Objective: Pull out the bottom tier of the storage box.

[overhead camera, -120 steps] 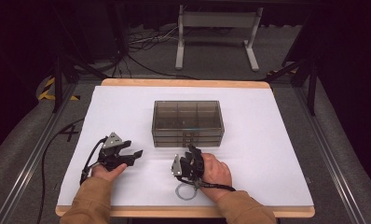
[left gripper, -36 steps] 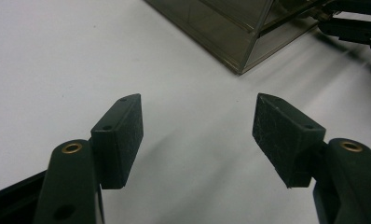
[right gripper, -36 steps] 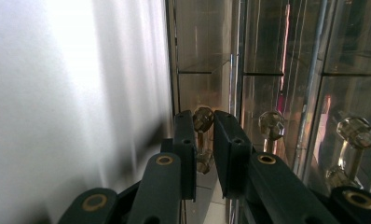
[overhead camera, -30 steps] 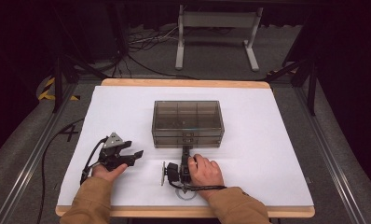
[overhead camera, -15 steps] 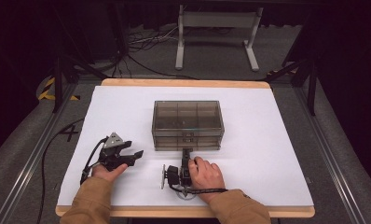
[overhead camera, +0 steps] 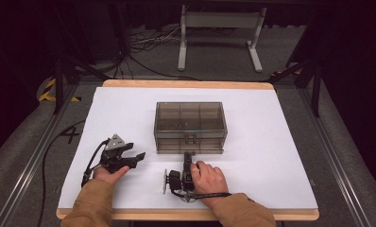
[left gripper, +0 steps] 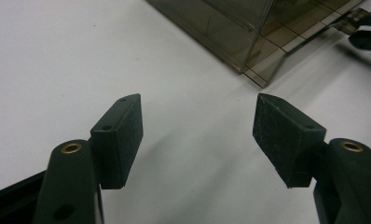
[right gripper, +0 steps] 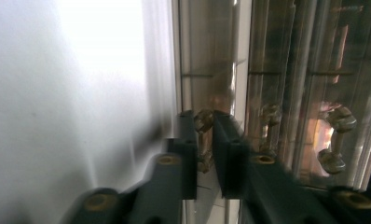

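A smoked clear drawer box (overhead camera: 190,118) stands mid-table on the white sheet (overhead camera: 271,142). My right gripper (overhead camera: 188,154) lies on its side at the box's front. Its jaws have just been closing and now pinch a small brass drawer handle (right gripper: 202,161) at the lowest drawer; in the right gripper view the right gripper (right gripper: 204,114) is shut on it. My left gripper (overhead camera: 137,159) rests on the sheet to the left of the box. In its own view, the left gripper (left gripper: 197,135) is open with nothing between its pads, and the box corner (left gripper: 249,42) lies ahead.
A second brass handle (right gripper: 335,140) sits on the drawer front beside the gripped one. The table's wooden front edge (overhead camera: 186,215) runs just under both forearms. Bare white sheet lies left and right of the box. Cables and a metal stand (overhead camera: 219,33) are on the floor behind the table.
Since four seconds ago my right hand has rolled its gripper onto its side and brought it up to the box's front. Over the last second it barely shifted. My left gripper stayed put.
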A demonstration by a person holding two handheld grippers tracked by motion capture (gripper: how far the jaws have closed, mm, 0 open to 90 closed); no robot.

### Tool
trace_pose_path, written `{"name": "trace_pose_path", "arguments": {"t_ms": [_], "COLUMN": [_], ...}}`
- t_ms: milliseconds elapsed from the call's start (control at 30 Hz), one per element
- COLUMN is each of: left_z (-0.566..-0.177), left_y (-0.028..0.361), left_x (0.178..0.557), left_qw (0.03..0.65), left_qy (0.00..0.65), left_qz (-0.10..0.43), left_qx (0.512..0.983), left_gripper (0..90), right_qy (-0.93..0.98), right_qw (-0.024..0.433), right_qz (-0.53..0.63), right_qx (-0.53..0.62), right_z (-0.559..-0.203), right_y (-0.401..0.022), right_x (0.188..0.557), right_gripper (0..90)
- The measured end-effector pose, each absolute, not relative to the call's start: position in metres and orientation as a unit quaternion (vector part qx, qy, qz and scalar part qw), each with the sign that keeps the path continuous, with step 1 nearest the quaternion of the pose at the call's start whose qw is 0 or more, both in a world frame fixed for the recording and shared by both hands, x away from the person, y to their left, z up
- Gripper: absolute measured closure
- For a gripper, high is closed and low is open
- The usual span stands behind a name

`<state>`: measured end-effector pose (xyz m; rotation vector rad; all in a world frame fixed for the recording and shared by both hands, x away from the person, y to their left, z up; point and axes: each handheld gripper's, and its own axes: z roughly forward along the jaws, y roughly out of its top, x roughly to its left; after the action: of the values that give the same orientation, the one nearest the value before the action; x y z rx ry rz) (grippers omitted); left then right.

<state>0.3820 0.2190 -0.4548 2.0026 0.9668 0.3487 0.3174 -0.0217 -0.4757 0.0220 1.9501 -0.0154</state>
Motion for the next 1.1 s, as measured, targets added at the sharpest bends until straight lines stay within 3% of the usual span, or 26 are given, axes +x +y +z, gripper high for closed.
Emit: {"name": "trace_pose_path", "arguments": {"t_ms": [367, 567, 1100], "left_z": [-0.455, -0.455, -0.455], "left_y": [0.219, 0.219, 0.219], "left_x": [0.382, 0.382, 0.382], "left_qw": [0.432, 0.43, 0.429], "left_qy": [0.386, 0.386, 0.386], "left_qz": [0.142, 0.14, 0.14], "left_qx": [0.803, 0.804, 0.804], "left_gripper": [34.0, 34.0, 33.8], "right_qy": [0.839, 0.852, 0.85], "right_qw": [0.544, 0.517, 0.509], "right_qz": [0.023, 0.067, 0.106], "right_qx": [0.015, 0.049, 0.086], "right_z": [-0.468, -0.457, -0.445], "right_y": [-0.024, -0.035, -0.067], "right_x": [0.314, 0.313, 0.313], "right_gripper": [78.6, 78.3, 77.5]}}
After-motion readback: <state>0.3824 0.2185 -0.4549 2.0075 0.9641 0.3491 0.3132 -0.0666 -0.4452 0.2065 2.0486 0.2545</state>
